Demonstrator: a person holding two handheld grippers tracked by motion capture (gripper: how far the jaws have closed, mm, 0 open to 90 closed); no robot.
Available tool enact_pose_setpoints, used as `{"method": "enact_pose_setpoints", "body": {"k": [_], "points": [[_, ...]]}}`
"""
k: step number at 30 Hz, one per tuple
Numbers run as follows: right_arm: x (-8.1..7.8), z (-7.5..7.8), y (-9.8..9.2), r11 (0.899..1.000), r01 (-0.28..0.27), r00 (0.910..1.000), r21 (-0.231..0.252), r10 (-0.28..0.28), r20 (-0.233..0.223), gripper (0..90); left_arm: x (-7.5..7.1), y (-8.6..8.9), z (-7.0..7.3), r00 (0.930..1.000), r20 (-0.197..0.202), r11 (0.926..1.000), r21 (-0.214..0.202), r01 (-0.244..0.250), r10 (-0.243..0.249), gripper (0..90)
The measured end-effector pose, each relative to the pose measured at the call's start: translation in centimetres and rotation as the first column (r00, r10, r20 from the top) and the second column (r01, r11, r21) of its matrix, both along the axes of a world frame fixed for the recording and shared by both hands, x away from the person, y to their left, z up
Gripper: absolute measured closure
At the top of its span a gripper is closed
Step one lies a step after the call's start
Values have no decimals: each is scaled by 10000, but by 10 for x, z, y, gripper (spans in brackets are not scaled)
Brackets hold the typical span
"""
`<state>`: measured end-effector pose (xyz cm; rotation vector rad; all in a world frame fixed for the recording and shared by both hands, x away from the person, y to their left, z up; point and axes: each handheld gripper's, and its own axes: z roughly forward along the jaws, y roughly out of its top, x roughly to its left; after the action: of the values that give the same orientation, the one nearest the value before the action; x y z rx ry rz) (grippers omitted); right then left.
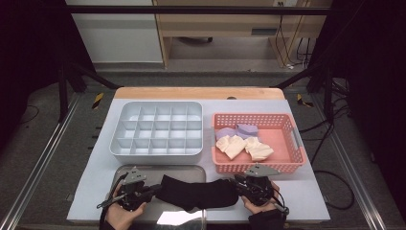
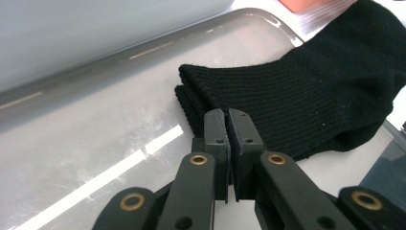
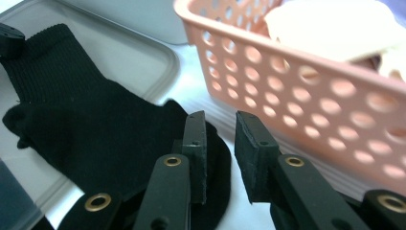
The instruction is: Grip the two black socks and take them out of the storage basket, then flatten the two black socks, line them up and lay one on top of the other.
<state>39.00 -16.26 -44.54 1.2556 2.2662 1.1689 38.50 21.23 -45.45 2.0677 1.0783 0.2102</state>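
Observation:
A black sock (image 1: 196, 191) (image 2: 306, 96) (image 3: 81, 124) lies stretched across the right part of a metal tray (image 1: 143, 171) and onto the table near the front edge. My left gripper (image 1: 155, 189) (image 2: 228, 117) is at the sock's ribbed cuff, its jaws shut on the cuff's edge. My right gripper (image 1: 238, 184) (image 3: 220, 129) is at the toe end. Its jaws stand apart: the left jaw rests over the fabric, the right jaw is over bare table, and nothing is pinched between the pads.
A grey divided organizer (image 1: 158, 129) stands behind the tray. A pink perforated basket (image 1: 261, 165) (image 3: 287, 96) with cream socks (image 1: 244, 146) and purple socks (image 1: 239, 130) sits close behind my right gripper. The tray's rim (image 2: 143, 52) runs just past the cuff.

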Motion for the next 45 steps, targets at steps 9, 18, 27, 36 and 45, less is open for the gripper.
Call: {"method": "enact_pose_setpoints", "body": {"k": [9,18,27,36,45], "points": [[-3,-18,-2,9994,-225,9985,246,237,-504,728,-1,-1,-3,10000,-58,10000,8,20,-20,864],[-7,-15,6,9977,-615,9966,287,630,-539,865,-1,1,-5,10000,-79,10000,15,1,-1,864],[-10,-7,3,9964,-245,9997,-807,245,-12,833,0,0,-6,9999,-108,10000,38,-11,12,864],[-7,-6,-5,9998,-13,10000,173,14,-32,744,0,2,-6,9999,-143,10000,-29,9,-10,864],[3,-23,-10,9999,133,9973,-6,-133,-723,765,0,2,-6,9999,-139,10000,-7,4,-4,863]]}}
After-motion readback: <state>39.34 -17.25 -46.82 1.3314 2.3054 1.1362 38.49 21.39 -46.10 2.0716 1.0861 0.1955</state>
